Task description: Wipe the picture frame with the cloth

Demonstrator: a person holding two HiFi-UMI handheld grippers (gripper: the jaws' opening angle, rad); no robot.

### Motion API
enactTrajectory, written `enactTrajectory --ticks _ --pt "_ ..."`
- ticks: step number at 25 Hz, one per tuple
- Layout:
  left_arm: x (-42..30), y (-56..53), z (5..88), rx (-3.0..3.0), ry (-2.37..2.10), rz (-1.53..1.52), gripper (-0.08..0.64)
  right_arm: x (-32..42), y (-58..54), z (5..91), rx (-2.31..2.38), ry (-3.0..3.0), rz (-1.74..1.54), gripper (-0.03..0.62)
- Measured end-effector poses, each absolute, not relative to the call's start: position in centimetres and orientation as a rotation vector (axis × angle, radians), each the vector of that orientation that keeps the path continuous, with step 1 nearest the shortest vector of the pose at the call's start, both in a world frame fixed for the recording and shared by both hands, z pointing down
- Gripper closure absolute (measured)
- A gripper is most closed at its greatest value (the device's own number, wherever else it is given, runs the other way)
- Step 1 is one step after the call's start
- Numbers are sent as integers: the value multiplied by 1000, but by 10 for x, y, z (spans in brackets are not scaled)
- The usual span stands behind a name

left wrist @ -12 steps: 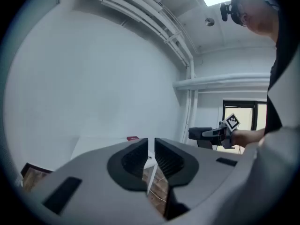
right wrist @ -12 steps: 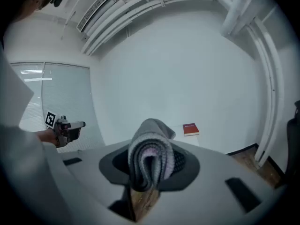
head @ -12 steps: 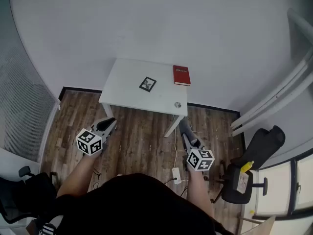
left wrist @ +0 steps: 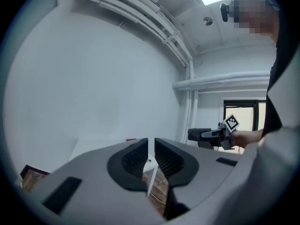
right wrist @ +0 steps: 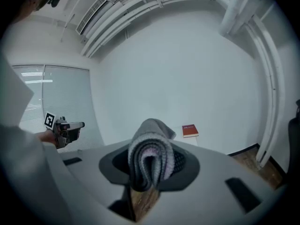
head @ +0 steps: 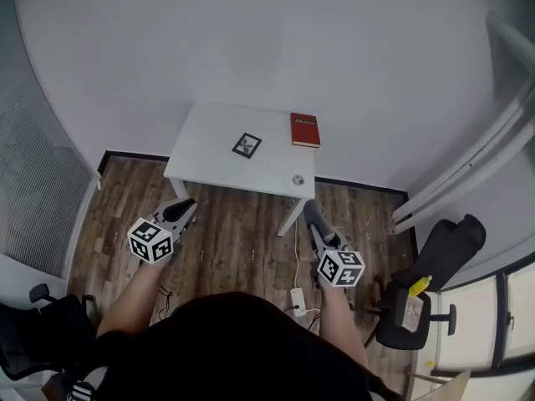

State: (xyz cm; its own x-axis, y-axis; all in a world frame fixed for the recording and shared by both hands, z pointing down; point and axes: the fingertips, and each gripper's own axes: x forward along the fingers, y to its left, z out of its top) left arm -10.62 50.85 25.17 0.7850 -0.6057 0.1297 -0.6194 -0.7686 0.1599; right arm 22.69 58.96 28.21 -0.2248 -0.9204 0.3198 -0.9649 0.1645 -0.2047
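Note:
A small black picture frame (head: 247,145) lies flat in the middle of a white table (head: 209,161) against the wall. My left gripper (head: 185,207) hovers over the wooden floor short of the table's front left; its jaws stand nearly together with nothing between them (left wrist: 150,159). My right gripper (head: 310,210) hangs over the floor near the table's front right corner. In the right gripper view its jaws are shut on a folded grey cloth (right wrist: 150,156), which bulges up between them.
A red book (head: 305,129) lies at the table's back right, and a small round object (head: 298,180) near its front right edge. A white power strip (head: 298,300) with a cable lies on the floor. A black office chair (head: 418,295) stands at right, another chair (head: 38,332) at lower left.
The whole view has shifted slightly; the table sits a little left and higher in the picture. Both grippers hold about the same places over the floor.

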Motion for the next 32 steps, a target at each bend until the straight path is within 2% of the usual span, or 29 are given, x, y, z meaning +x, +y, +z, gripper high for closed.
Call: enactTrajectory --ticks 10,16,32 --pt "-101 511 244 2769 -959 102 509 228 588 290 1823 -2363 585 486" --pt "-113 499 252 2752 -948 117 509 205 571 300 1782 -2370 590 486" --pt "-155 396 291 2700 -857 138 509 149 476 302 1789 -2327 579 489"
